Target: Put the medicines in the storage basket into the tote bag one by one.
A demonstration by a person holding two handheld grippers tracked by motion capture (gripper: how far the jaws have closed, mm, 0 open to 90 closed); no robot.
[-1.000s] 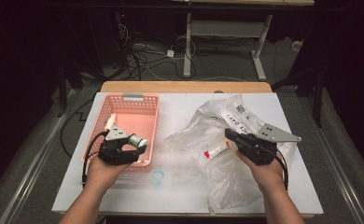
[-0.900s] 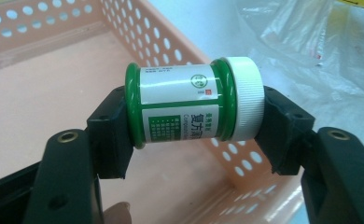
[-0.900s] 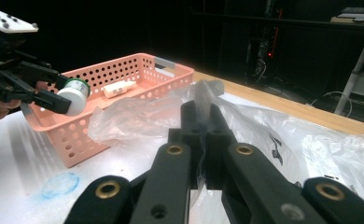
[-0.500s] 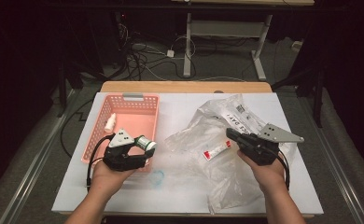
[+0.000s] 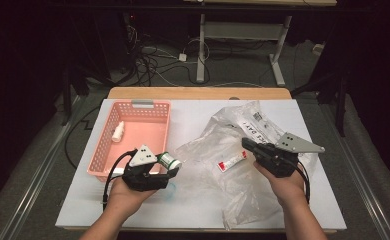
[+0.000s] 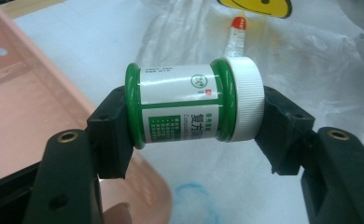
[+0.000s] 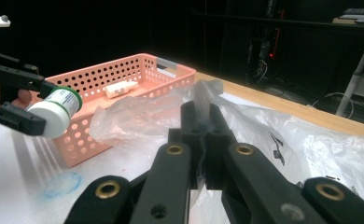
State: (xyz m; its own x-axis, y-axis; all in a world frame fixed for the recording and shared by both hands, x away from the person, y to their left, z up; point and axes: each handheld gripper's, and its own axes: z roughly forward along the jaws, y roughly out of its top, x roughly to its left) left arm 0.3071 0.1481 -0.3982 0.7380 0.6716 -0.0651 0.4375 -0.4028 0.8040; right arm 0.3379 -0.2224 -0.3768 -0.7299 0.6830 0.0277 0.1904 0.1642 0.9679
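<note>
Jar (image 6: 194, 105), green with a white cap, lies sideways clamped end to end in the left gripper (image 5: 169, 167), just off the pink basket's (image 5: 103, 150) near right corner. Right gripper (image 5: 248, 147) is closed, pinching a fold of the clear bag (image 5: 223, 150). Both work over a white table (image 5: 193, 210) with a faint blue smudge (image 7: 61, 183); beyond it, a dark room with cables (image 5: 153, 62) and a desk frame (image 5: 238, 32).
</note>
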